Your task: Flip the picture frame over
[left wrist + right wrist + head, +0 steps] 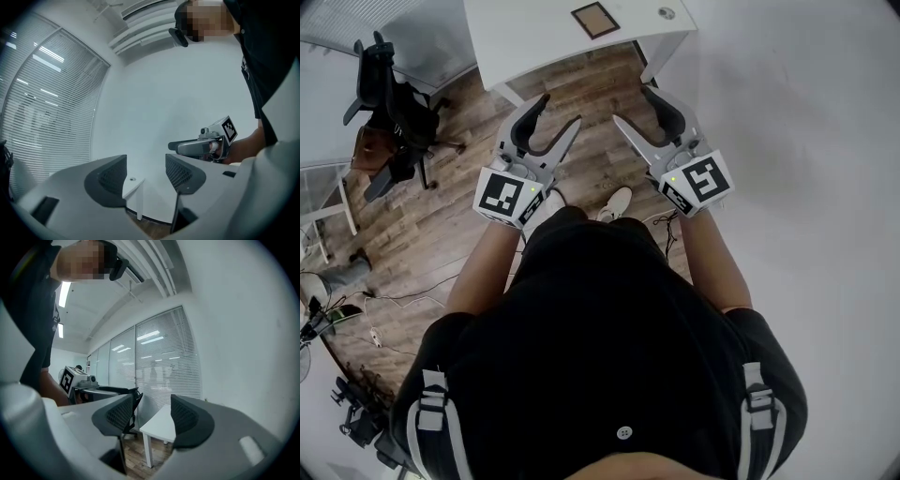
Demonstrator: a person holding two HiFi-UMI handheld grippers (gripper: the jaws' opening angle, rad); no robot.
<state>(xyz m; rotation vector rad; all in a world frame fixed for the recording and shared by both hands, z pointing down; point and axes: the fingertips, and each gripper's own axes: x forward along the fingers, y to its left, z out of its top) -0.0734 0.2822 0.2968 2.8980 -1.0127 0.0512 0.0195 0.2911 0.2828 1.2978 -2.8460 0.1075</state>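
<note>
The brown picture frame (594, 20) lies flat on a white table (534, 37) at the top of the head view. My left gripper (562, 109) and right gripper (630, 105) are held level side by side over the wooden floor, short of the table's near edge. Both stand open with nothing between the jaws. In the left gripper view the open left gripper (146, 176) looks at a table corner (133, 185), with the right gripper (206, 143) at its side. The right gripper (152, 416) frames the table's end (159, 423). The picture frame shows in neither gripper view.
A small round object (666, 13) sits on the table right of the frame. A black office chair (389, 108) stands on the floor to the left, near a window with blinds (161, 357). A white wall (806, 141) runs along the right.
</note>
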